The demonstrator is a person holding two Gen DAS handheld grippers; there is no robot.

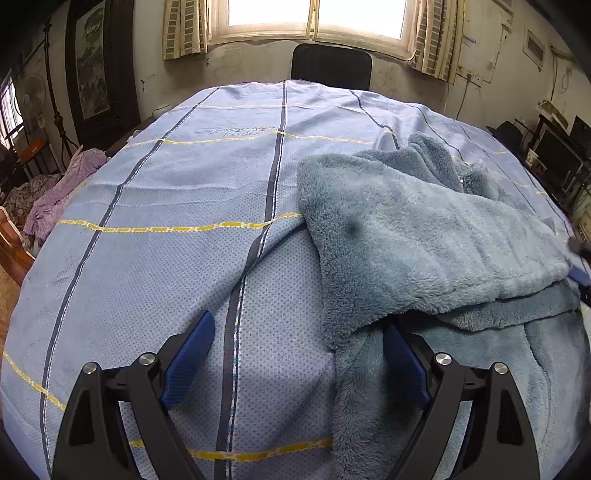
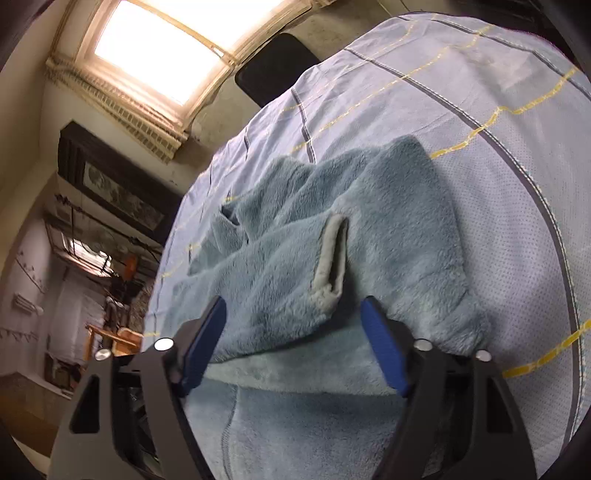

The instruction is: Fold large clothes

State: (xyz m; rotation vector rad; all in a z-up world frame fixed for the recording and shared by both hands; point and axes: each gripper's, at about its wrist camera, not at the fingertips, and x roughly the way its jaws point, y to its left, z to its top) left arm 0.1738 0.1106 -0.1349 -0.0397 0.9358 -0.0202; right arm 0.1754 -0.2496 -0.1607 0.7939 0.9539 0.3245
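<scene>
A large blue-grey fleece garment [image 1: 424,236] lies rumpled on a bed covered by a light blue sheet [image 1: 166,184] with dark and yellow stripes. One flap is folded over its lower layer. My left gripper [image 1: 299,325] hangs open and wide over the sheet, with the fleece edge reaching its right finger [image 1: 402,362]. In the right wrist view, tilted sideways, the fleece garment [image 2: 280,266] shows a pale-trimmed slit [image 2: 332,258]. My right gripper [image 2: 293,301] is open just above it, with the fold lying between the fingers and the pads not pressing.
A dark chair back [image 1: 330,64] stands beyond the bed's far edge under a bright window [image 1: 314,14]. Purple cloth [image 1: 62,184] is heaped off the left side. A desk with dark screens [image 1: 554,155] lines the right wall. The striped sheet [image 2: 498,184] stretches right of the fleece.
</scene>
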